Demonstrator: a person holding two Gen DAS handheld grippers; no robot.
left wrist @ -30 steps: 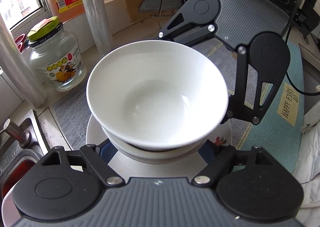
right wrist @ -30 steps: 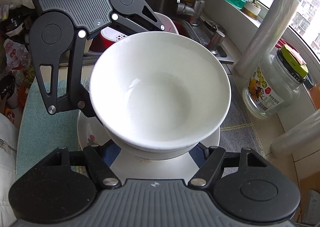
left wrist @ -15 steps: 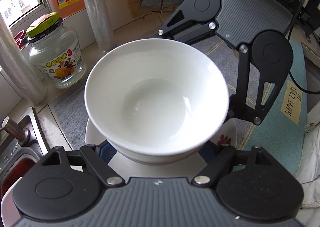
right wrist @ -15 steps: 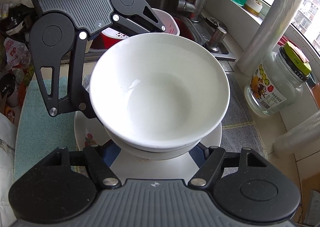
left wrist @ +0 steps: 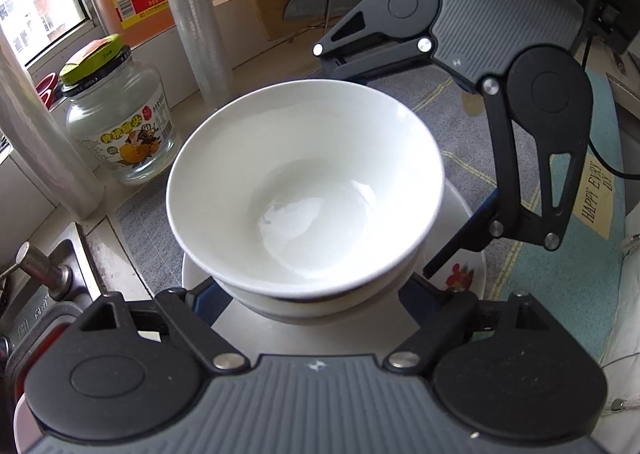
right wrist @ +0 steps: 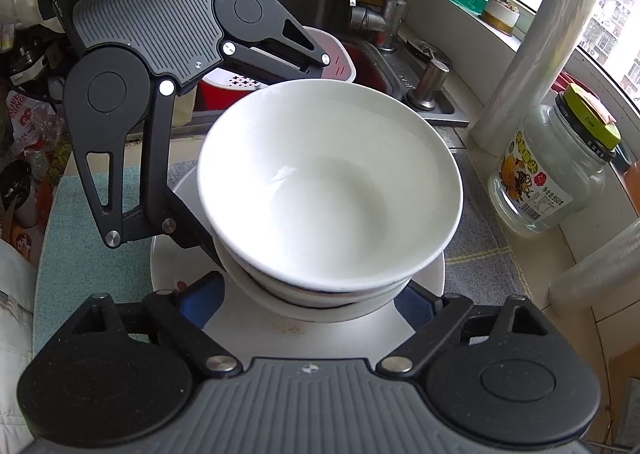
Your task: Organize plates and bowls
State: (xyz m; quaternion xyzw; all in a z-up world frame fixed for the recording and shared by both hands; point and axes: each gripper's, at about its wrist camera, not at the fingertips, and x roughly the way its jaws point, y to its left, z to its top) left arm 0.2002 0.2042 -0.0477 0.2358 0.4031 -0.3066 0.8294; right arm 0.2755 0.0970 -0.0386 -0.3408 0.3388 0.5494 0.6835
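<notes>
My left gripper [left wrist: 308, 294] and right gripper [right wrist: 308, 294] faced each other across a stack of two white bowls. The top bowl [left wrist: 306, 184] sat nested in the lower bowl [left wrist: 320, 304], and the lower bowl stood on a plate [right wrist: 434, 274] with a small red print near its rim. The plate lay on a grey mat [left wrist: 460, 134], which lay on a teal mat [left wrist: 576, 278].

Left jaws: these had just been opening. They stood partly apart, one on each side of the lower bowl, with the stack between them. The blue pads [left wrist: 202, 296] lay close to the bowl wall; contact was hidden under the top bowl's rim, so I could not tell if any grip remained.

Right jaws: these had just been opening and stood wide. The stack was between them, and a gap showed between each blue pad [right wrist: 200, 296] and the lower bowl. I held nothing there.

A glass jar [left wrist: 118, 122] with a green lid stood beside the grey mat, near the window. A sink [right wrist: 320, 6] lay beyond the stack in the right wrist view
</notes>
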